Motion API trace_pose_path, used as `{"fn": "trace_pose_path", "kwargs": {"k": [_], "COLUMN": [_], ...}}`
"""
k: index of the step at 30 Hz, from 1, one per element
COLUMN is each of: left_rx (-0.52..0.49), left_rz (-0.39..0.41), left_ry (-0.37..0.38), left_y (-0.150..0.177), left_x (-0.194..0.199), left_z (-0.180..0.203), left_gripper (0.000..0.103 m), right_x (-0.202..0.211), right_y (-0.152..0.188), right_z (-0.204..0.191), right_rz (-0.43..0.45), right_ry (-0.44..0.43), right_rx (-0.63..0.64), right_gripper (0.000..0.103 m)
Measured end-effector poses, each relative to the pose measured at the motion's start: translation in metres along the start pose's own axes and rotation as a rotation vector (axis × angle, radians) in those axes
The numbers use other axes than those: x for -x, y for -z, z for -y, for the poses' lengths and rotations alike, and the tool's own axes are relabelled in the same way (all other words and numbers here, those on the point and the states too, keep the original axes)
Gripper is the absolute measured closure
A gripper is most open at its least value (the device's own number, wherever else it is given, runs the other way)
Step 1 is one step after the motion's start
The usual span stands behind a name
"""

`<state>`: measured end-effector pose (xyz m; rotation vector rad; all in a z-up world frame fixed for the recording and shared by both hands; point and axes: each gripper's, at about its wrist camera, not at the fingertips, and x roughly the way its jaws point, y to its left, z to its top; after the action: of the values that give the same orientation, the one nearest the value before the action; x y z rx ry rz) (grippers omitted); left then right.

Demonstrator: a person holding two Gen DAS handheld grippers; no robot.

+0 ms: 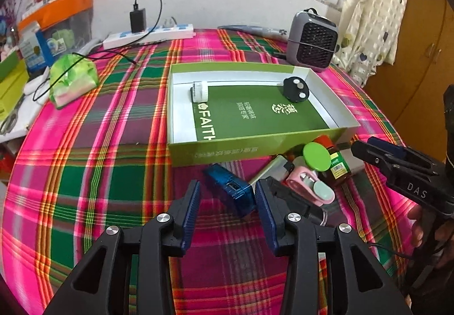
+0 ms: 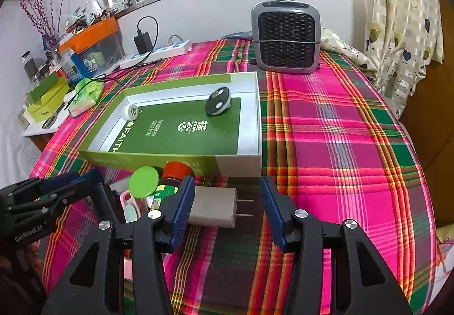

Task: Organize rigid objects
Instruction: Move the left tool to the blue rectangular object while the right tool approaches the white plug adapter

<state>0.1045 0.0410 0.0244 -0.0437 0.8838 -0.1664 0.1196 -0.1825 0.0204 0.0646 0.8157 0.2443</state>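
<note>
A shallow green and white box (image 1: 184,152) (image 2: 241,164) lies on the plaid table. In it are a white round jar (image 1: 200,91) (image 2: 130,111) and a black round device (image 1: 295,89) (image 2: 218,101). In front of the box lie a blue translucent case (image 1: 229,190), a green-lidded item (image 1: 316,156) (image 2: 143,178), a red-capped bottle (image 1: 337,169) (image 2: 171,176), a pink clip (image 1: 310,187) and a grey plug adapter (image 2: 214,207). My left gripper (image 1: 227,200) is open around the blue case. My right gripper (image 2: 227,201) is open around the adapter.
A grey heater (image 1: 312,41) (image 2: 286,37) stands behind the box. A power strip with a charger (image 1: 147,34) (image 2: 154,52) lies at the far left edge. A green tissue pack (image 1: 73,79) (image 2: 86,96) and cluttered bins (image 1: 56,23) sit to the left.
</note>
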Motion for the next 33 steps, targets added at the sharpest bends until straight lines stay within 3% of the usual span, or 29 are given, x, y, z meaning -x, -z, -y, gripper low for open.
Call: {"fn": "trace_pose_path", "kwargs": {"k": [12, 33], "left_rx": [0.042, 0.025], "left_rz": [-0.022, -0.036], "left_ry": [-0.048, -0.020], "left_y": [0.009, 0.015], "left_x": [0.001, -0.011], "left_z": [-0.027, -0.027], "left_gripper": [0.064, 0.064], "right_x": [-0.005, -0.005], "right_y": [0.004, 0.010], "right_z": [0.000, -0.012], "right_rz": [-0.022, -0.030], "right_ry": [0.007, 0.017], "right_rx": [-0.002, 0.030], "right_gripper": [0.054, 0.054]}}
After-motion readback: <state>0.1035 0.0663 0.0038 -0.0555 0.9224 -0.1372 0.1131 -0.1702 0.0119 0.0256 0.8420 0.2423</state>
